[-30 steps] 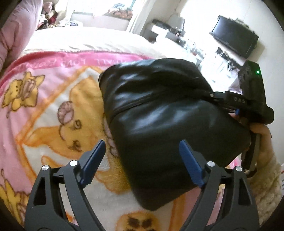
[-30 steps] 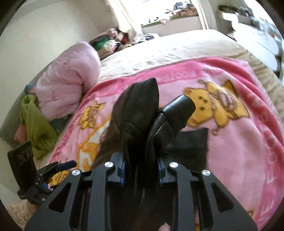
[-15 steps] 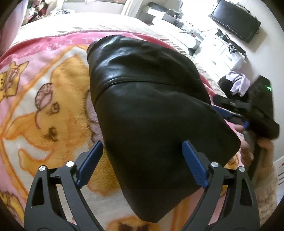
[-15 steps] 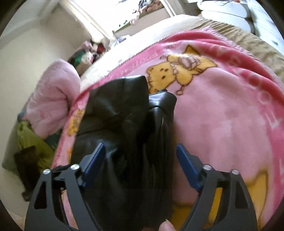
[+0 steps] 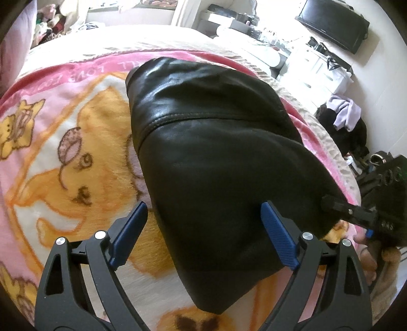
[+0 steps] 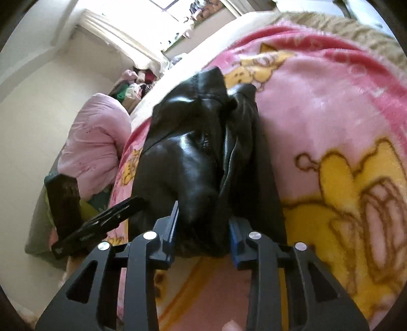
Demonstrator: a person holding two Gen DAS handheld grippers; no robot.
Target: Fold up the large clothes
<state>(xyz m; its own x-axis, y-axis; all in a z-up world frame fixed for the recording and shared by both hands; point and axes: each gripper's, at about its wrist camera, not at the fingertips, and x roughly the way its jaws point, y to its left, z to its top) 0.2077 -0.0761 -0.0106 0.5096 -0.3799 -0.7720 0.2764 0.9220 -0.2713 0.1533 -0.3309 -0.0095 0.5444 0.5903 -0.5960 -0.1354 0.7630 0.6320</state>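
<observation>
The right tongs are closing on the near edge of the black leather jacket, apparently to secure the fold, while the left tongs gape empty over it, the bundle lying on the pink blanket on the bed

A home bedroom: a bed under a pink cartoon blanket, wall television, strewn clothes

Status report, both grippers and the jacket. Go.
Left gripper open above the folded black leather jacket. Right gripper jaws closing on its edge. Nothing in the way.
</observation>
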